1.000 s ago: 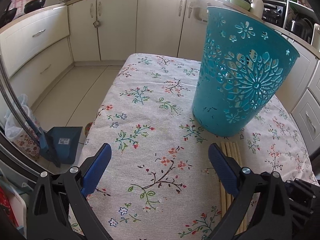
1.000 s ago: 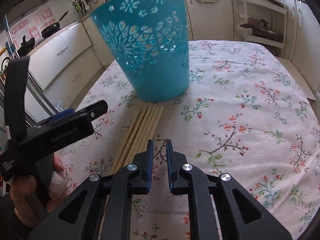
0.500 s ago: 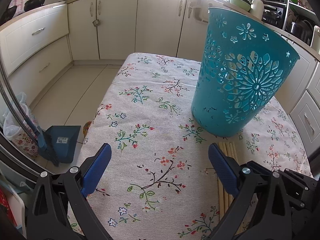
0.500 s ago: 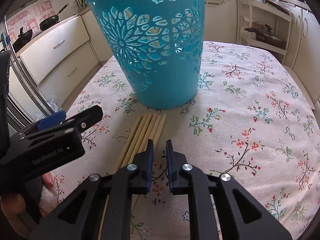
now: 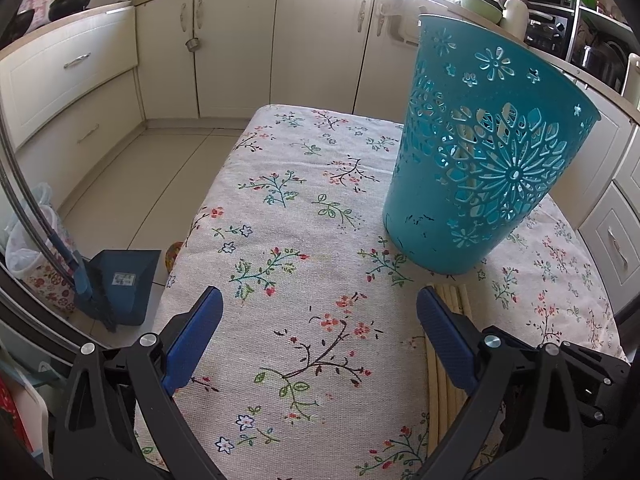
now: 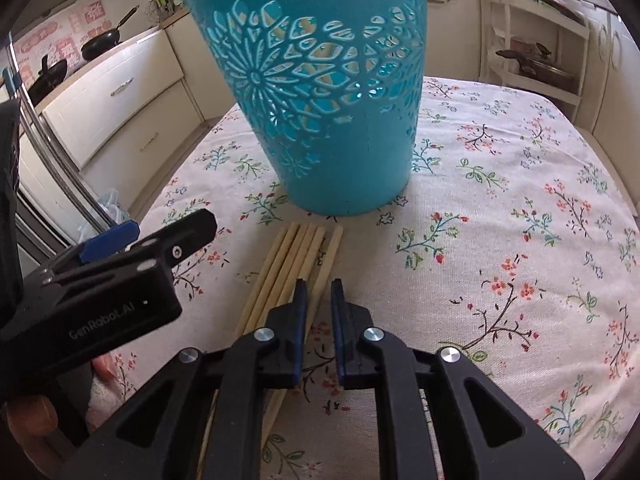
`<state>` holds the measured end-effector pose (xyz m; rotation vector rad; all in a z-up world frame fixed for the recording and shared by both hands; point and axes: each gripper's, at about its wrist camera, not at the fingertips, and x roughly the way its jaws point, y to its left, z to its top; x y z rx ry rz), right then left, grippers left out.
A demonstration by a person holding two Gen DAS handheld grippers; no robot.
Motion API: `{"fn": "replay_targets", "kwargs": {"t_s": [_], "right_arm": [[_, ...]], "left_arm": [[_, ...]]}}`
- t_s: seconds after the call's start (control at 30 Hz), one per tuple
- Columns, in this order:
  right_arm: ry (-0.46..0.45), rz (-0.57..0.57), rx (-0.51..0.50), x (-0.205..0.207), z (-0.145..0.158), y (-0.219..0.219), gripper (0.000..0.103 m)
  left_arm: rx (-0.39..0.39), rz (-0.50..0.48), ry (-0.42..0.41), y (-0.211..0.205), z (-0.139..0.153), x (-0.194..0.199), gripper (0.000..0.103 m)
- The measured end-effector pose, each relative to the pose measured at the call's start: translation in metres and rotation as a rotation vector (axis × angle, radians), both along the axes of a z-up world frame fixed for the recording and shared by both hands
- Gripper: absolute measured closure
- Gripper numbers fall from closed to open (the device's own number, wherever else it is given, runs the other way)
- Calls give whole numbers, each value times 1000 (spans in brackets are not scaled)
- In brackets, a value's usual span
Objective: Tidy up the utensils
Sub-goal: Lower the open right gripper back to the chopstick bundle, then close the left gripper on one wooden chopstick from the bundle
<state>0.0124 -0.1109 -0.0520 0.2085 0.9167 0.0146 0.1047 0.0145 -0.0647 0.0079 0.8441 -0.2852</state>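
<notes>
A teal openwork plastic basket (image 5: 480, 168) (image 6: 320, 100) stands upright on the flowered tablecloth. Several pale wooden chopsticks (image 6: 296, 252) (image 5: 456, 296) lie side by side in a bundle just in front of its base. My right gripper (image 6: 320, 292) hovers over the near part of the bundle's right edge, its jaws almost together. The rightmost stick runs under the narrow gap and is not gripped. My left gripper (image 5: 320, 312) (image 6: 168, 232) stands wide open with nothing between its fingers, left of the chopsticks; its right finger overlaps them in the left wrist view.
The cloth-covered table (image 5: 304, 200) drops off at its left edge to a tiled floor with a blue dustpan (image 5: 120, 280). Cream kitchen cabinets (image 5: 236, 44) surround it. A hand (image 6: 28, 416) holds the left gripper at the lower left of the right wrist view.
My right gripper has moved forward over the chopsticks toward the basket, which now looms larger in its view. The left gripper has stayed put and open.
</notes>
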Motion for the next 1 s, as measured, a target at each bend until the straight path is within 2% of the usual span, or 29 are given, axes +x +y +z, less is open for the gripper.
{"fn": "replay_targets", "kwargs": {"t_s": [0.1, 0.17, 0.23, 0.33, 0.43, 0.63, 0.83, 1.0], "right_arm": [[6, 13, -40, -6, 2, -8, 92], [13, -6, -62, -14, 2, -22, 93], [6, -26, -43, -20, 0, -35, 93], [-16, -37, 24, -27, -3, -52, 93], [-21, -46, 66, -25, -4, -59, 93], [-26, -50, 117, -26, -5, -65, 93], [-27, -49, 124, -27, -5, -66, 93], [-29, -48, 132, -26, -5, -67, 92]], "left_arm": [[-9, -16, 5, -1, 0, 0, 10], [-1, -64, 29, -7, -3, -1, 10], [41, -130, 51, -18, -7, -3, 10], [119, -193, 27, -35, -9, -13, 10], [163, -180, 33, -41, -12, -12, 11], [126, -124, 105, -29, -17, -3, 15], [162, -151, 71, -37, -14, -10, 15], [154, -168, 59, -38, -11, -13, 16]]}}
